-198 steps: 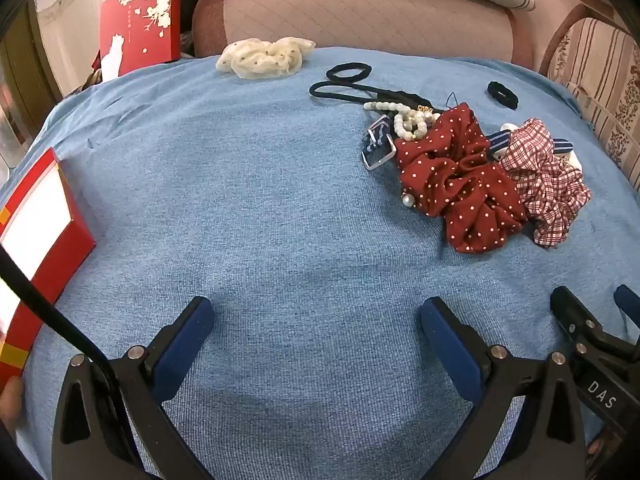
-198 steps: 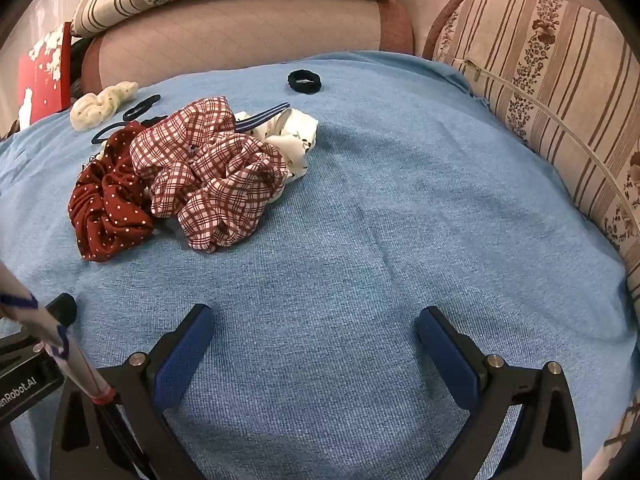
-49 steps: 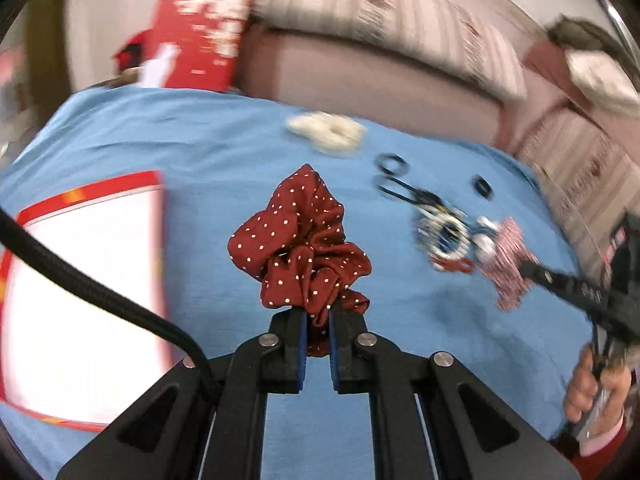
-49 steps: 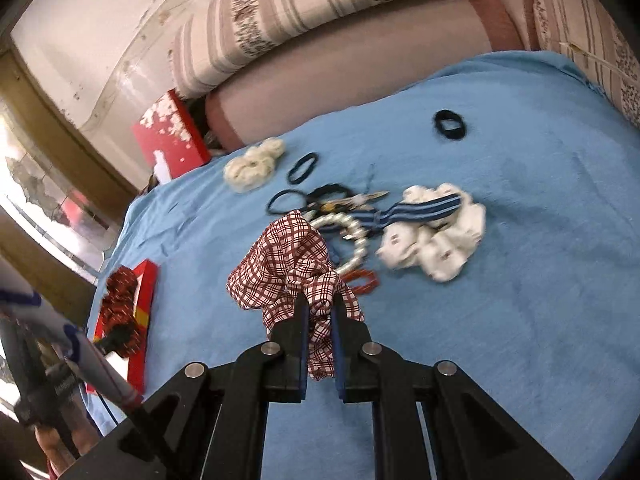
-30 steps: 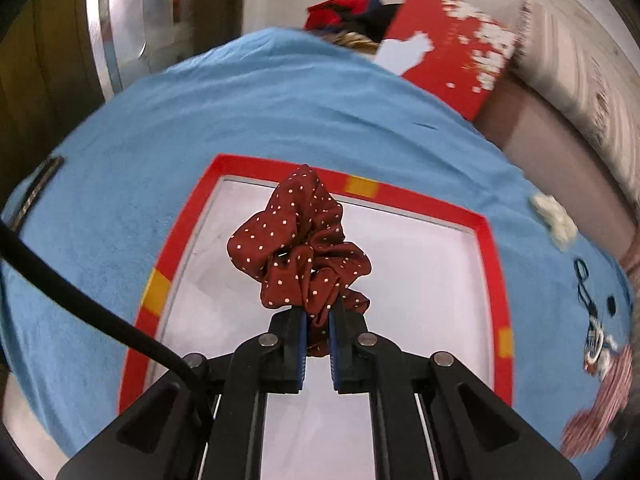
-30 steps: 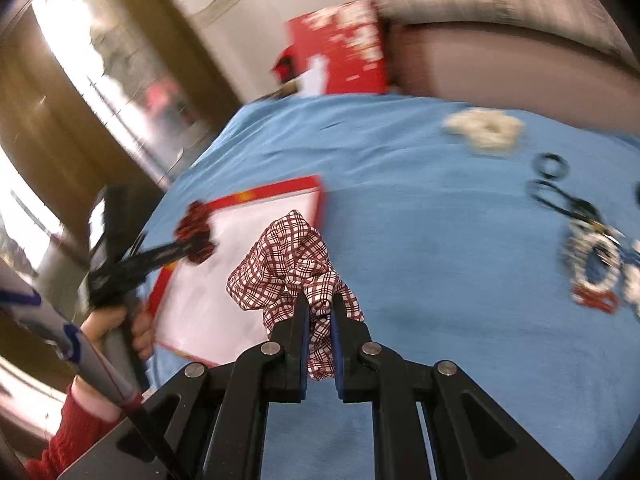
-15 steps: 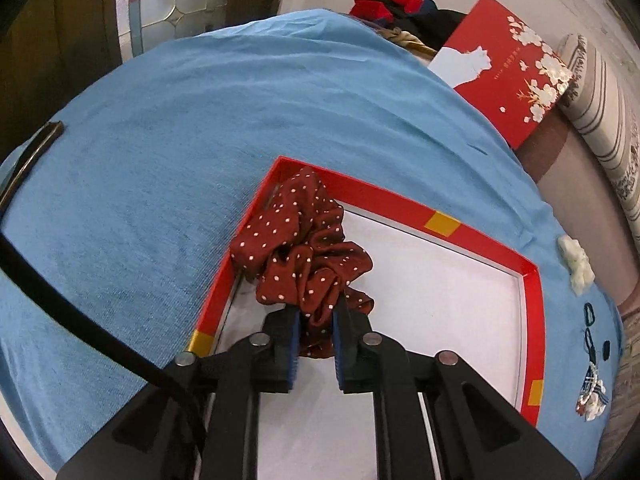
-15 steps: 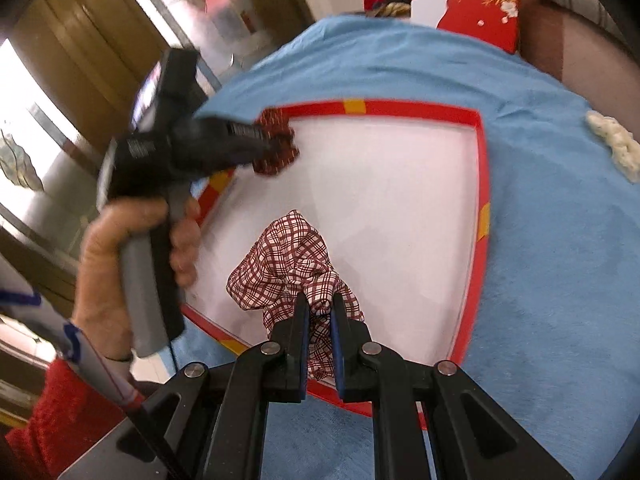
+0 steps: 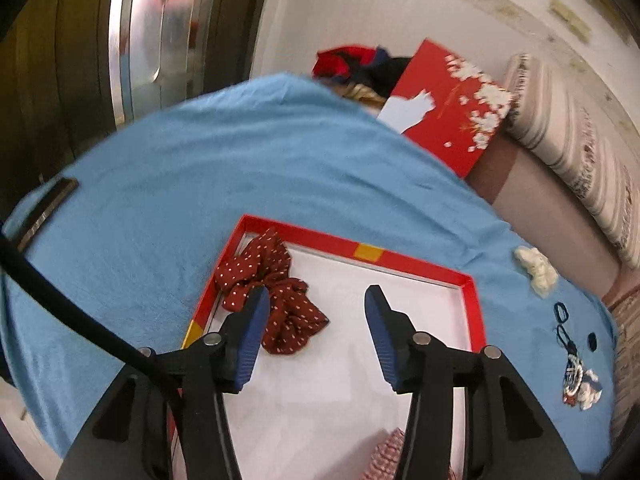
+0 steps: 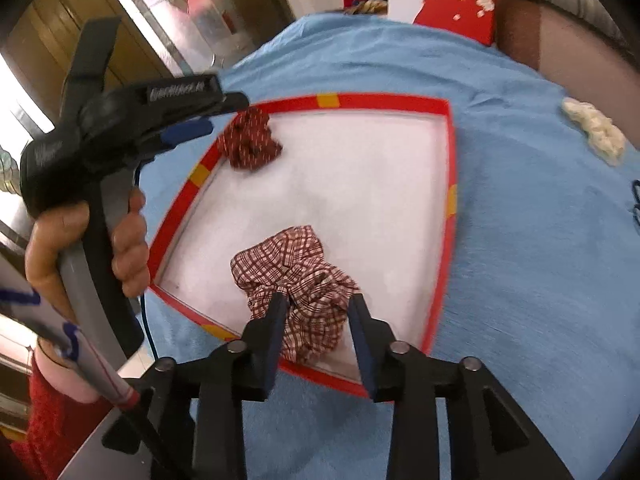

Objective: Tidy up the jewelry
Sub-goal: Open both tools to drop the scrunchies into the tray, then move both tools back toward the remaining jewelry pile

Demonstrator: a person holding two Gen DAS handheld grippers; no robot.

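My left gripper (image 9: 314,326) stands with its jaws spread wide above the red-rimmed tray (image 9: 474,304); the dotted red scrunchie (image 9: 276,300) lies loose in the tray's far left corner, gripped by nothing, though one fold sits just beside my left-hand pad; my right gripper (image 10: 316,312) has its jaws parted too, with the plaid scrunchie (image 10: 296,276) slumped between them on the white tray floor near the front rim (image 10: 320,376), apparently free of both pads (I cannot quite tell whether the cloth brushes them); I judge this to be the release step, and doing it well means lifting both tools straight up and back so no fold snags a pad and drags out over the rim; the rest of the jewelry pile (image 9: 578,380) waits well apart on the blue cloth (image 9: 200,184), near the cream scrunchie (image 9: 536,270), and that is where I'd head next
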